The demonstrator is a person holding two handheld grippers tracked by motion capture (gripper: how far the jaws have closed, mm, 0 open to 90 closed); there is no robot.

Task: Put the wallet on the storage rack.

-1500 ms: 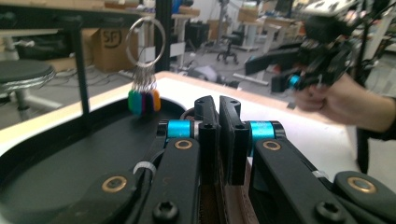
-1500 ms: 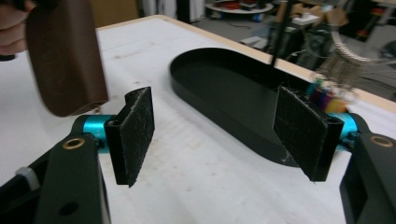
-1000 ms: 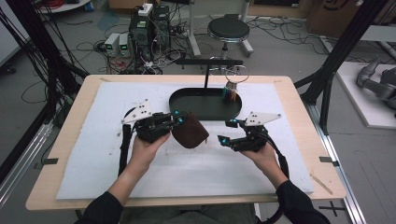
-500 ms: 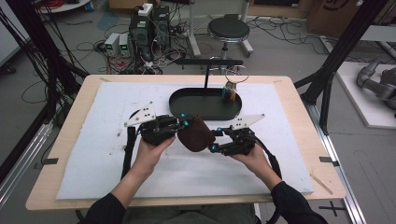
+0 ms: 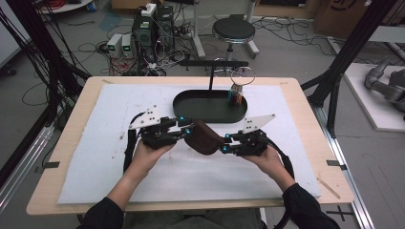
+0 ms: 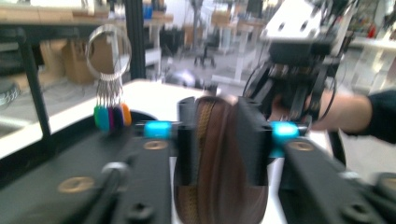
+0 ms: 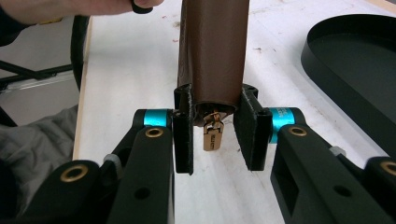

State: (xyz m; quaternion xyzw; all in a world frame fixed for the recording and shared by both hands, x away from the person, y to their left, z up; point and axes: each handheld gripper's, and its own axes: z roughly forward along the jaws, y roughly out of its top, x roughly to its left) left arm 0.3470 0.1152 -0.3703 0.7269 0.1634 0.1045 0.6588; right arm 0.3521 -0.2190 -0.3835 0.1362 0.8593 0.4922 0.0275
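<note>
- Near the bottom middle of the high view, the person's forearms come in and the two hands sit close together over the white mat. The right tool was well apart from the pouch a second ago and has now closed in on it.
- The brown pouch hangs between the two tools, in the centre of the high view, just in front of the black tray.
- The left tool is clamped on one end of the pouch; in the left gripper view its jaws press on both sides of the brown body with the zipper line between them.
- In the right gripper view the right tool's jaws sit on either side of the pouch's other end, narrowly parted and touching it or nearly so. The gold zipper pull dangles in the gap, not pinched.
- My guess is that the aim is to open the zipper, so the pull is what the right tool needs next.
- Past the pouch, the tray's near rim is close. A key ring with coloured tags hangs at its upper right end.
- Open mat lies to the lower left and lower right; the counter edge is well clear.
</note>
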